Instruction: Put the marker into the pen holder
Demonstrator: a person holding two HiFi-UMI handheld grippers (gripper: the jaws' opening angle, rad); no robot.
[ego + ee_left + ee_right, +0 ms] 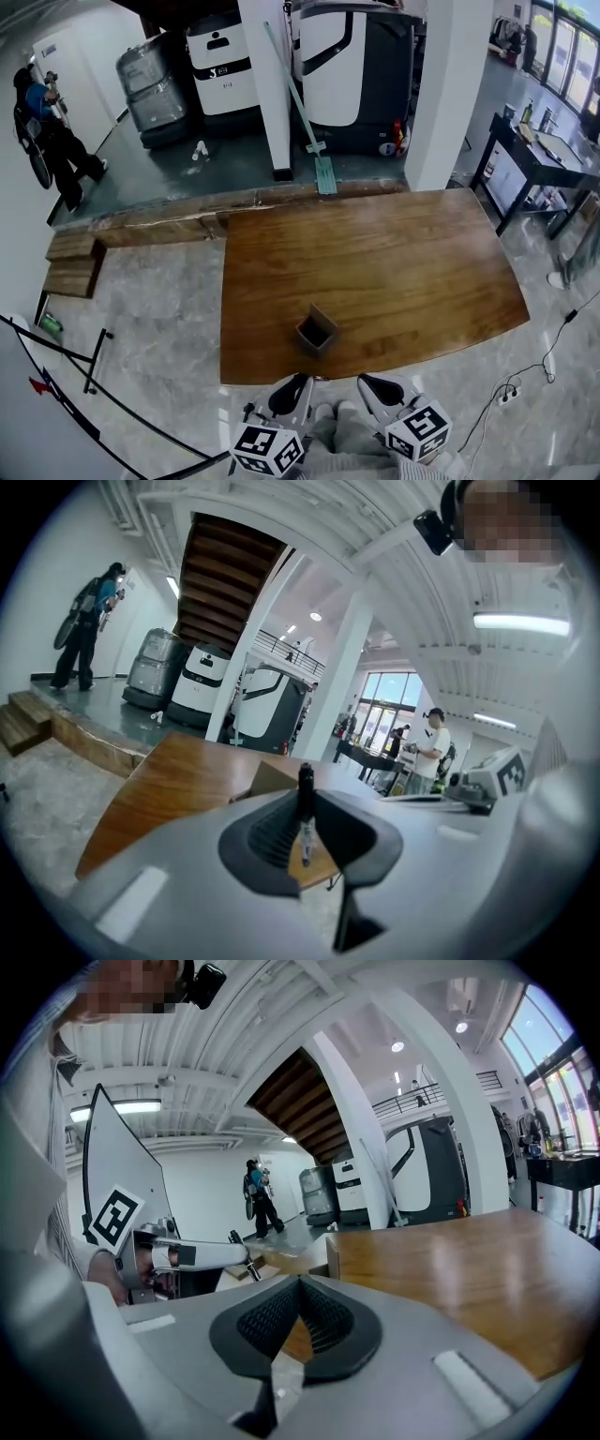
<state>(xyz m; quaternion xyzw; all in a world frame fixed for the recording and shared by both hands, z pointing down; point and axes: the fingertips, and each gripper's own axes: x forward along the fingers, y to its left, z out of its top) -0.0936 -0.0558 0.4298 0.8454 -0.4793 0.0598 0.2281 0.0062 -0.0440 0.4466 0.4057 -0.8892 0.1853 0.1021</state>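
Head view: we are holding the left gripper [292,386] and right gripper [373,386] just short of the wooden table [422,272], the pen holder [317,331] standing near its front edge; left gripper view: the jaws are clamping the marker [305,808] upright, long axis vertical, black end pointing up; we are judging it best centred over the holder's mouth before lowering; right gripper view: its jaws are meeting, empty.
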